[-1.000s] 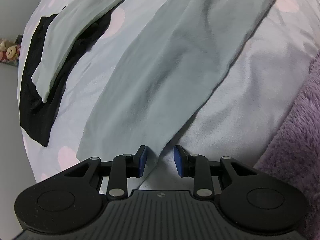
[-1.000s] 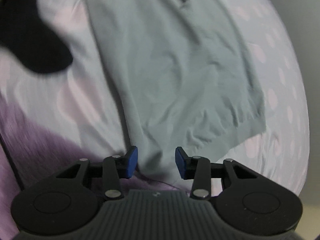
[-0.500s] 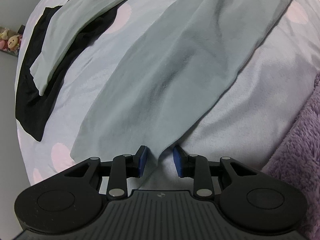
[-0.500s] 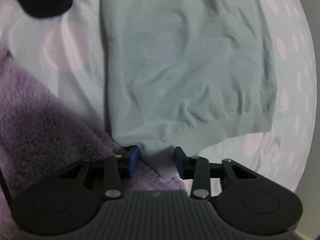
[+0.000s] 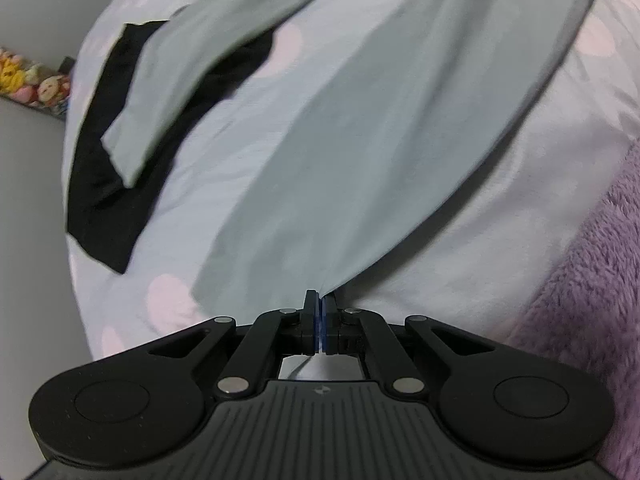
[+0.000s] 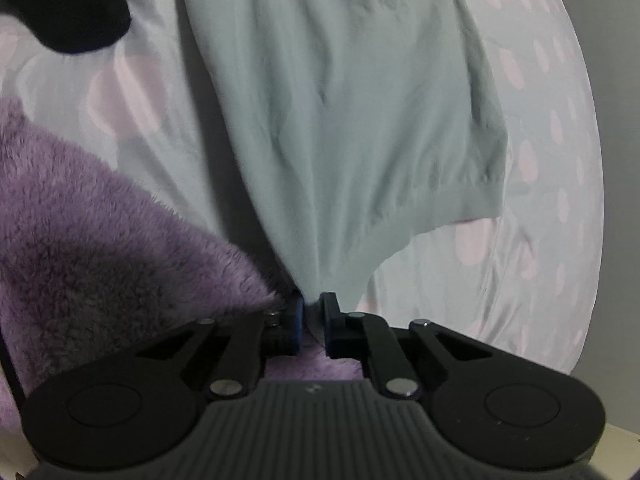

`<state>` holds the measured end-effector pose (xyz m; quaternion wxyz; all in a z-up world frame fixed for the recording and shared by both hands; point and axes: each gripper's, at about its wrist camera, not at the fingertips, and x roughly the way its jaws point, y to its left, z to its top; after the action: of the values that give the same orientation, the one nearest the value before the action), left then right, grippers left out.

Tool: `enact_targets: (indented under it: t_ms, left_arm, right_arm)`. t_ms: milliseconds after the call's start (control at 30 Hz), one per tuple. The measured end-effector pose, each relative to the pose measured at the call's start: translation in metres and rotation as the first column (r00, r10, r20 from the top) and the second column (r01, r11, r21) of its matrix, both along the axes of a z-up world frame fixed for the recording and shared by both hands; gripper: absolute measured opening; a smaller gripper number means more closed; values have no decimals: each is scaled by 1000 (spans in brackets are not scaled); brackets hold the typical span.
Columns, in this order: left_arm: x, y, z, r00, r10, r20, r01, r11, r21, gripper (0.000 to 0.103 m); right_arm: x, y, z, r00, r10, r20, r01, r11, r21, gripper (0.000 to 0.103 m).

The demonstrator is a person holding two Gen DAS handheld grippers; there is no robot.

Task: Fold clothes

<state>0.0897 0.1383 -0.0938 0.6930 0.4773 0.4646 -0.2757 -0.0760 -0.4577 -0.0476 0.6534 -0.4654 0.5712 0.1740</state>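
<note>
A pale grey-green long-sleeved top (image 5: 360,128) lies spread on a bed with a light spotted sheet (image 5: 224,184). My left gripper (image 5: 320,300) is shut on a corner of the top, and the cloth fans out from the pinch. One sleeve (image 5: 168,92) lies across a black garment (image 5: 104,184) at the left. In the right wrist view the top's body (image 6: 352,112) and ribbed hem show. My right gripper (image 6: 312,306) is shut on the hem corner, with cloth bunched between the pads.
A purple fluffy blanket (image 5: 580,300) lies at the right; it also shows in the right wrist view (image 6: 100,232) at the left. A dark garment (image 6: 68,12) sits at the top left there. Small plush toys (image 5: 36,84) stand beyond the bed edge.
Both grippers went from open around the top's edge to shut on it. The cloth is now pulled taut toward each gripper.
</note>
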Motion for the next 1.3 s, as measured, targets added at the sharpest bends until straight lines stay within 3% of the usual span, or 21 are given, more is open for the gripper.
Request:
enact_targets:
  t_ms: [133, 233, 333, 400, 433, 633, 933, 1033, 1300]
  left_arm:
    - [-5, 7, 15, 999, 26, 45, -24, 999, -40, 0]
    - [-5, 8, 9, 998, 32, 59, -31, 999, -17, 0]
    - [-8, 1, -1, 999, 16, 44, -15, 1000, -8, 0]
    - [-8, -2, -5, 999, 4, 39, -5, 1000, 0, 0]
    - [-8, -3, -8, 999, 2, 36, -2, 1000, 5, 0]
    - [-2, -1, -11, 999, 32, 36, -32, 999, -1, 0]
    - [-4, -2, -15, 999, 24, 31, -25, 1000, 9, 0]
    - [-3, -3, -17, 999, 25, 31, -25, 1000, 14, 0]
    - [-8, 7, -9, 1000, 21, -2, -21, 1000, -11, 0]
  right_arm:
    - [-6, 7, -8, 1000, 5, 13, -5, 1000, -9, 9]
    - [-6, 9, -8, 1000, -11, 24, 11, 1000, -5, 10]
    - [-4, 10, -8, 999, -29, 31, 29, 1000, 3, 16]
    - [-4, 20, 0, 999, -12, 42, 10, 1000, 27, 32]
    - [-5, 24, 4, 999, -2, 47, 0, 999, 39, 34]
    - [-3, 67, 8, 993, 101, 52, -108, 983, 148, 34]
    - [34, 97, -20, 995, 101, 23, -103, 951, 291, 28]
    - [41, 97, -23, 998, 66, -5, -60, 942, 331, 6]
    - [7, 97, -8, 991, 91, -95, -51, 932, 359, 1]
